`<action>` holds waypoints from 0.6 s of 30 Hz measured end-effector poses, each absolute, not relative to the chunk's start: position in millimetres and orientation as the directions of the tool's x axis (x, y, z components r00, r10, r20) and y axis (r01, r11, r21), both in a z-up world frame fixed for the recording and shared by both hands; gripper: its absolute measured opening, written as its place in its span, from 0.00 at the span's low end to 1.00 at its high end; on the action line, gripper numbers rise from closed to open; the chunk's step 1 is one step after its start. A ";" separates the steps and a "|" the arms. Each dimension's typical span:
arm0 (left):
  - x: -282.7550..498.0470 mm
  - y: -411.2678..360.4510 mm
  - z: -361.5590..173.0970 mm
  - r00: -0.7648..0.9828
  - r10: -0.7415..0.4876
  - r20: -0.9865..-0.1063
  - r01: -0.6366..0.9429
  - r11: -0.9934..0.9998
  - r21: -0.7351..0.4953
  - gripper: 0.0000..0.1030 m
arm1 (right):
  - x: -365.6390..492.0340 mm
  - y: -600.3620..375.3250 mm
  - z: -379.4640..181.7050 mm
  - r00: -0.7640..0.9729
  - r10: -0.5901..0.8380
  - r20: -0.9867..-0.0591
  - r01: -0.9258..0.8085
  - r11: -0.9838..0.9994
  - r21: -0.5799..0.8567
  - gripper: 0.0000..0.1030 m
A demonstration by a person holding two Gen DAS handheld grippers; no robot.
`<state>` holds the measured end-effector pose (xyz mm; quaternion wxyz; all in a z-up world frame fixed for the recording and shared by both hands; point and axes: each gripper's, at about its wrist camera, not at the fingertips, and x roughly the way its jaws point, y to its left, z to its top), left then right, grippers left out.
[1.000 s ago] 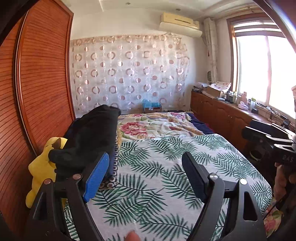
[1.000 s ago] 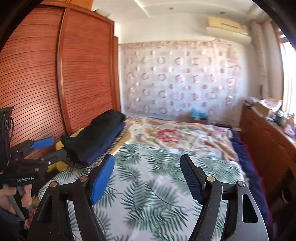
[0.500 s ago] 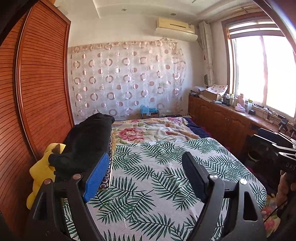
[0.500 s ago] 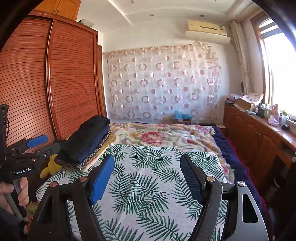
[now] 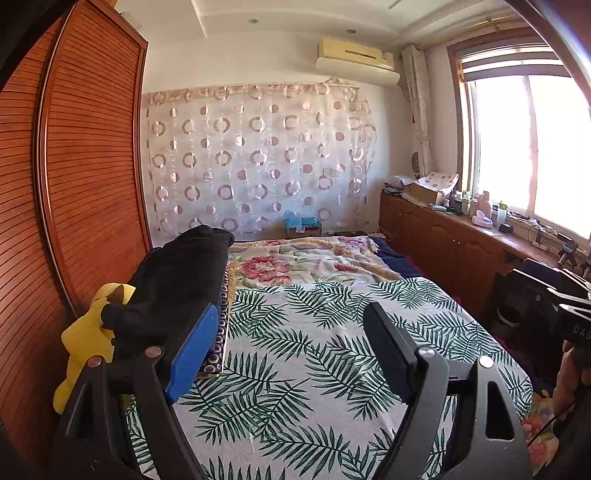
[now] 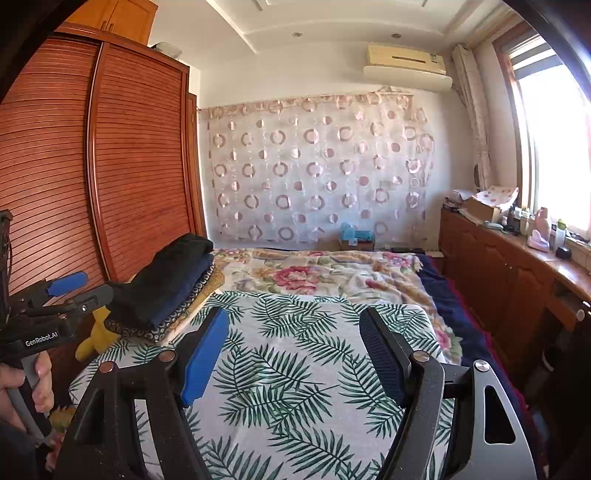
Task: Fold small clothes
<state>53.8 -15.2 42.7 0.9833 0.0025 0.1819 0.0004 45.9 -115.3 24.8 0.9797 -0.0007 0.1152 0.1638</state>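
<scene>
A: Right gripper (image 6: 291, 339) jaws wide, nothing between them, above the leaf sheet (image 6: 295, 373).
B: Clothes?
A: Dark folded stack (image 6: 166, 284) at the sheet's far left corner, by the wardrobe (image 6: 122, 166). Yellow toy (image 6: 94, 334) beneath it.
B: Left gripper?
A: Left gripper (image 6: 79, 288) at left edge, held in a hand (image 6: 35, 384), jaws apart.

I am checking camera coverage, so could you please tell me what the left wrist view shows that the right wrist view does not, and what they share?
Only the left wrist view: the open left gripper up close, and the right gripper's black body at its right edge.

Only the right wrist view: the open right gripper up close, the left hand on its handle, and the small cupboard above the wardrobe.

Both: the leaf-print sheet, the stack of folded clothes, the yellow plush toy, the air conditioner.
</scene>
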 end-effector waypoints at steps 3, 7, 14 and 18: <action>53.1 -15.1 43.4 0.935 0.003 -0.355 -0.001 1.000 0.006 0.79 | 44.3 -117.0 24.0 0.922 0.315 -0.226 -0.315 0.948 0.035 0.73; 50.5 -14.5 44.7 0.937 0.003 -0.350 0.000 1.000 0.008 0.79 | 44.6 -121.7 27.9 0.923 0.311 -0.225 -0.310 0.950 0.042 0.73; 49.8 -14.9 45.2 0.936 0.002 -0.351 0.000 1.000 0.007 0.79 | 44.2 -128.3 28.1 0.924 0.310 -0.223 -0.309 0.950 0.039 0.73; 49.5 -14.9 45.5 0.936 0.003 -0.351 0.000 1.000 0.009 0.79 | 44.7 -129.2 28.3 0.924 0.311 -0.224 -0.310 0.950 0.039 0.73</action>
